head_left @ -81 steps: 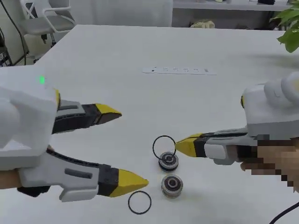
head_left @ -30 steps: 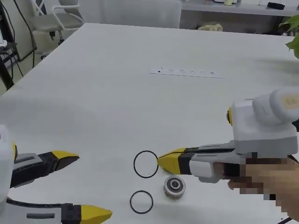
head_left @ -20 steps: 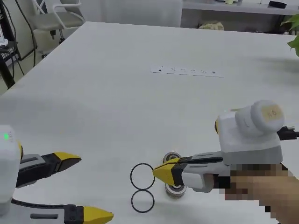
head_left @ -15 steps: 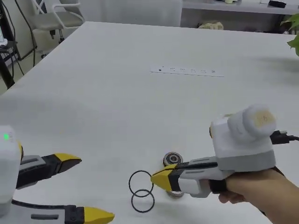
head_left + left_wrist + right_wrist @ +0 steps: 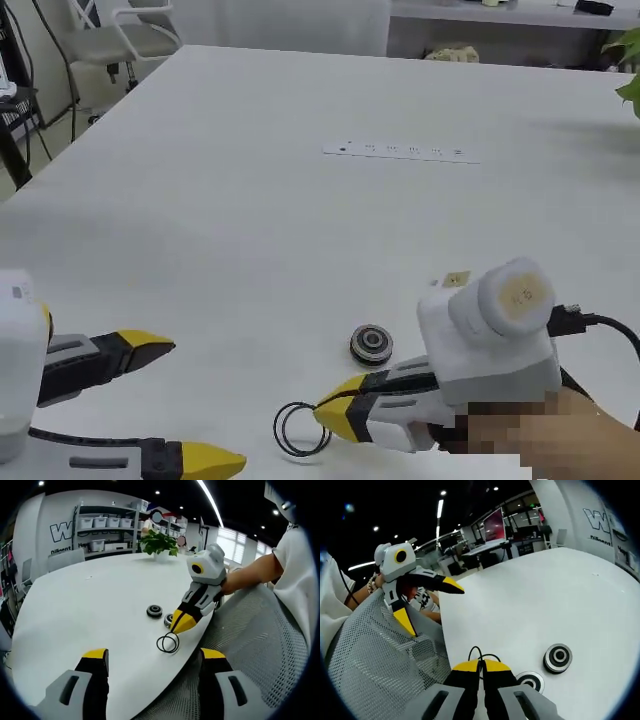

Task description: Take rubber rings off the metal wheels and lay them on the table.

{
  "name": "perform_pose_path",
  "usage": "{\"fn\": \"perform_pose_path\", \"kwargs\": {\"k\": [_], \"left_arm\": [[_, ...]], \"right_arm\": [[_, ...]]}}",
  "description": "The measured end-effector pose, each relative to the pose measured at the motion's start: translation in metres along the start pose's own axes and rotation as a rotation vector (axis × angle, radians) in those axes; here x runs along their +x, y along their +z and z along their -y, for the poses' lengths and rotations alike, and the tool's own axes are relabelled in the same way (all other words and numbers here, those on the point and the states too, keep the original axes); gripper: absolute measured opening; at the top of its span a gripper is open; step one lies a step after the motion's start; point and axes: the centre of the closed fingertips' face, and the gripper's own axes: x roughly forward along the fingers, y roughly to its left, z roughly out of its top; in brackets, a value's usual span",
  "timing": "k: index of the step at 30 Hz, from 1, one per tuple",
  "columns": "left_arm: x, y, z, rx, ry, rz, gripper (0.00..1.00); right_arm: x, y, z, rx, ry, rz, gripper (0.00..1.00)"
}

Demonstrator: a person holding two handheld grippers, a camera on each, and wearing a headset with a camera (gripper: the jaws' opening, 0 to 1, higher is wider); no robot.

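Jaws of my right gripper are clamped together on a rubber ring. In the right gripper view the thin black loop pokes up from between the yellow tips at bottom centre. I hold it low and nearly flat over the table because this looks like the lay-down step. In the lower centre of the head view the pinched ring overlaps a second ring that lies on the white surface, so the two should end up together rather than scattered. I cannot tell whether the held ring touches the tabletop yet.

One metal wheel stands free just right of centre in the head view, near the rings but apart from them. The other wheel sits at the lower right of the right gripper view, just beside my gripper's body. With two rings off, I judge both wheels stripped, though their rims are too small for me to be sure.

My left gripper waits at the lower left of the head view, jaws spread wide and gripping nothing. It is well apart from the work, since nothing needs steadying. Next I expect only to part the right jaws. The risk is the ring clinging to a pad and lifting away with it.
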Motion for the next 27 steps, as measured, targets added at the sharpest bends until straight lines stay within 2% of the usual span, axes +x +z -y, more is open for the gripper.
{"fn": "perform_pose_path", "kwargs": {"k": [14,22,27], "left_arm": [[0.000,-0.001,0.001,-0.003,-0.002,-0.007,0.70],[0.000,0.000,0.002,-0.006,-0.002,-0.006,0.70],[0.000,0.000,0.002,-0.006,-0.002,-0.006,0.70]], "right_arm": [[-0.003,0.002,0.011,-0.010,-0.043,0.009,0.00],[-0.005,0.005,0.016,-0.017,-0.065,0.021,0.04],[-0.009,0.010,0.022,0.005,-0.080,0.039,0.07]]}}
